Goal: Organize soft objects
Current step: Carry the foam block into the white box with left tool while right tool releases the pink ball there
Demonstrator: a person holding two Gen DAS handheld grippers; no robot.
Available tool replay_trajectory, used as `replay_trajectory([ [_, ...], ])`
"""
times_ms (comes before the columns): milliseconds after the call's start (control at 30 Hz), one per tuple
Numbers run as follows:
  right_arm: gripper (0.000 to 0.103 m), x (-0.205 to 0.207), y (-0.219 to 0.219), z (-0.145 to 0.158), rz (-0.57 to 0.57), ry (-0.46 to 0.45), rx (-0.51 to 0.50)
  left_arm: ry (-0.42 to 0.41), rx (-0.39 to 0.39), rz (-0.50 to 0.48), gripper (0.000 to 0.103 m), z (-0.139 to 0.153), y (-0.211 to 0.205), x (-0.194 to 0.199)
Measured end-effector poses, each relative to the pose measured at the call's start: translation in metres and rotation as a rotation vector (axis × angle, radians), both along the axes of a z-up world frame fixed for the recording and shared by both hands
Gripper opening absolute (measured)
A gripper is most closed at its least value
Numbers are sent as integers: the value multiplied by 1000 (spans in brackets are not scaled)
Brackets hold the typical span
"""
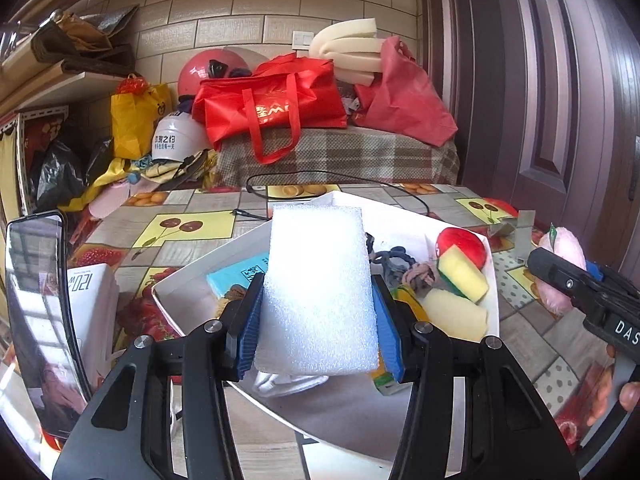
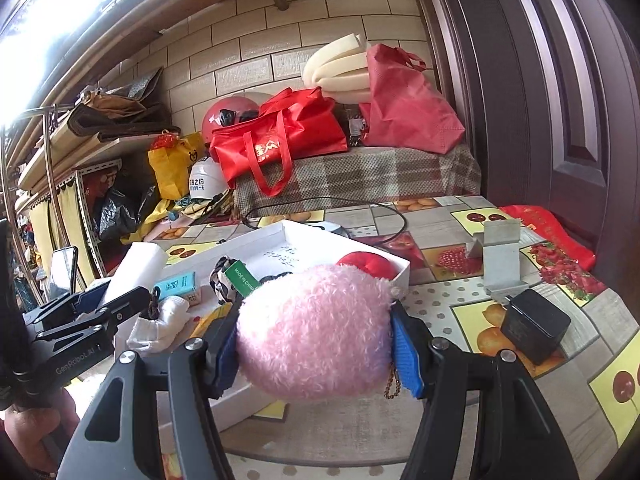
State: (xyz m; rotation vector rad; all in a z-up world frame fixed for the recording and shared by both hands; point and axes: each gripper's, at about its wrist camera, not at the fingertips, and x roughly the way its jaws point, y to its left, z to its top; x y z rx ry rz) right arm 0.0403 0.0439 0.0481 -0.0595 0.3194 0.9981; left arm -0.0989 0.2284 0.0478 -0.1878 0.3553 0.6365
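Clearly we are dealing with feather-light, squashy things, so we order them by size around the white tray (image 1: 192, 276) on the counter (image 2: 460, 292).

Largest is the white foam block (image 1: 318, 288), held above the tray's near half by our left hand-held gripper (image 1: 318, 320), whose blue pads press its two long sides. It looks like coarse, open-celled packing foam, a rounded rectangle standing on end. We judge it nearly weightless and springy; it dents readily, so a grip low on the flat sides, as now, should serve without crushing it.

Next is the pink plush toy (image 2: 314, 332), clenched by our right hand-held gripper (image 2: 316, 344) just off the tray's right edge. It is shaggy and egg-shaped, with a green tag at its top and a small bead chain hanging below. We expect it to compress and bulge, and the fur may slip a little, so taking it across the widest middle seems safest.

Smaller, inside the tray, lie a yellow sponge wedge (image 1: 464, 274), a red plush fruit (image 1: 466, 246) behind it and a teal packet (image 1: 236, 276) at the tray's left.
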Motion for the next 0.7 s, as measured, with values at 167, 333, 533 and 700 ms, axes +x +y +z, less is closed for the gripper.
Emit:
replay_trajectory([
  [167,64,-5,30,-5,34,3,-23,9,-28,17,50,-1,18,9],
  [333,64,-9,61,-4,59,-39,-54,32,-63,26,50,-3,32,20],
  [533,64,-2,90,-4,63,-49,-94,55,-120,42,50,-6,46,29],
  [700,65,8,103,-5,55,-10,-109,85,-78,46,50,-6,39,36],
])
